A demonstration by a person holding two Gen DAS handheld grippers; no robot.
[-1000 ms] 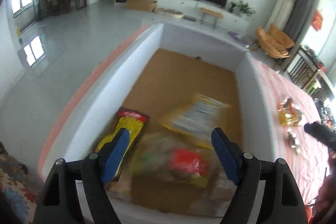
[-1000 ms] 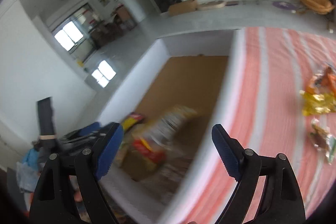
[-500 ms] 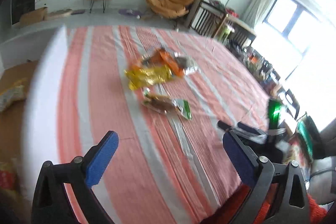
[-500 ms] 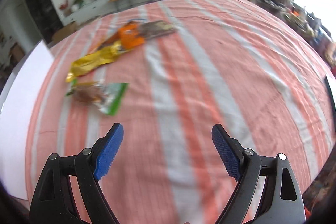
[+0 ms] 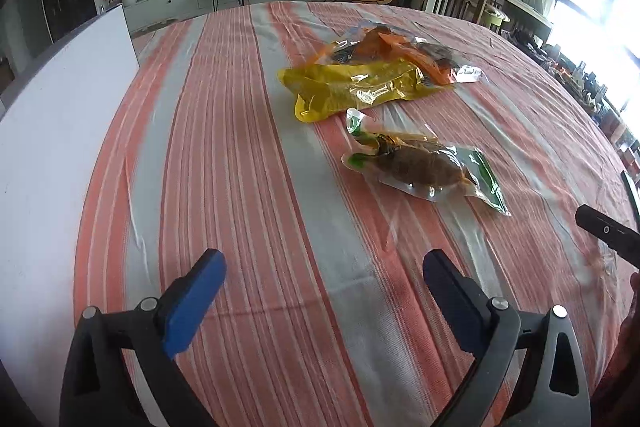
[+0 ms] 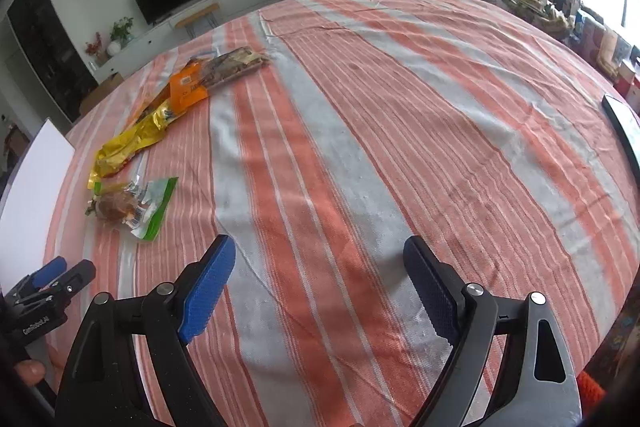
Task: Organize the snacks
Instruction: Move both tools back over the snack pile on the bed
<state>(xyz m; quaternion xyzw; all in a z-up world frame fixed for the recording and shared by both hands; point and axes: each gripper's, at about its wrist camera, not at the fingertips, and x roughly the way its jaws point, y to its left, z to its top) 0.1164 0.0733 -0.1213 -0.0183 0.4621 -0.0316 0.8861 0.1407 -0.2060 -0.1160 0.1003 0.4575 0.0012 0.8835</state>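
Work surface: a table covered by an orange-and-grey striped cloth (image 5: 248, 155). A white box wall (image 5: 60, 131) rises along the left edge of the cloth; its interior is not visible in either view. A dark flat object (image 6: 622, 131) lies at the far right edge of the cloth. Nothing stands between either gripper and the snacks.

Left gripper (image 5: 320, 267): jaws spread wide, holding nothing, above bare cloth. The green-edged clear packet with a brown snack (image 5: 424, 167) lies ahead and slightly right of it. The yellow packet (image 5: 356, 89) lies just beyond that one, and the orange packet (image 5: 384, 45) lies farther still, overlapping the yellow packet's far edge.

Right gripper (image 6: 320, 259): jaws spread wide, holding nothing, above bare cloth. All three packets lie to its far left, well apart from its blue pads (image 6: 206, 291). A dark clear packet (image 6: 236, 65) lies at the far end of the row, touching the orange one.
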